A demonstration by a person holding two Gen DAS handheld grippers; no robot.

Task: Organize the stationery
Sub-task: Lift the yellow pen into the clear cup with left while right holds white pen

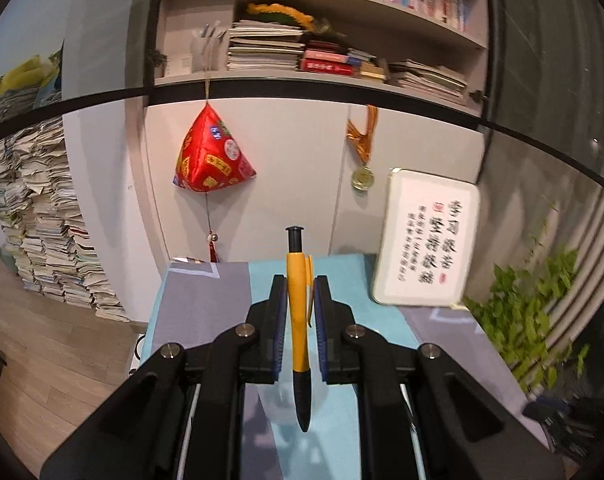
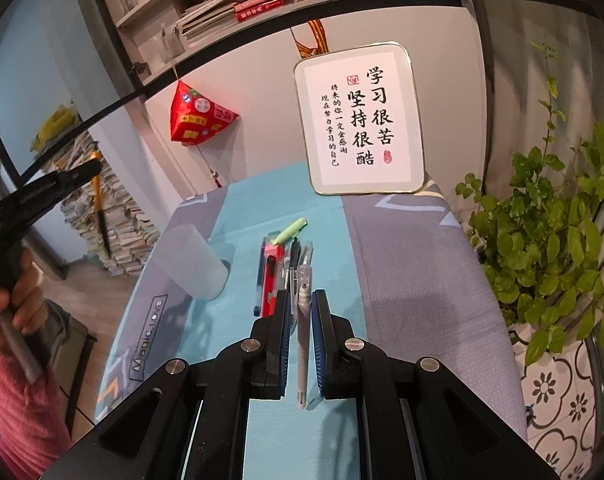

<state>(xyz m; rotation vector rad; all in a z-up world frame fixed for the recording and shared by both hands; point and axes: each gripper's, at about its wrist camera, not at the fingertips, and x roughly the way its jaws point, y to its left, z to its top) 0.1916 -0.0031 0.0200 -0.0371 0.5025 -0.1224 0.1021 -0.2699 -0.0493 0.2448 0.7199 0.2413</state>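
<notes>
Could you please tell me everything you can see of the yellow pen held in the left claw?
The yellow pen is a plastic click pen with a yellow barrel, a yellow clip on its right side, a black push button at the far end and a black ribbed grip tapering to the tip. It lies along the left claw, tip toward the camera, button pointing away. The blue pads clamp its barrel from both sides; nothing else touches it. It hangs clear above the teal and grey tablecloth.

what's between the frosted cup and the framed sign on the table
In the right wrist view, only bare cloth lies between the cup and sign; the pens lie nearer, off that line.
</notes>
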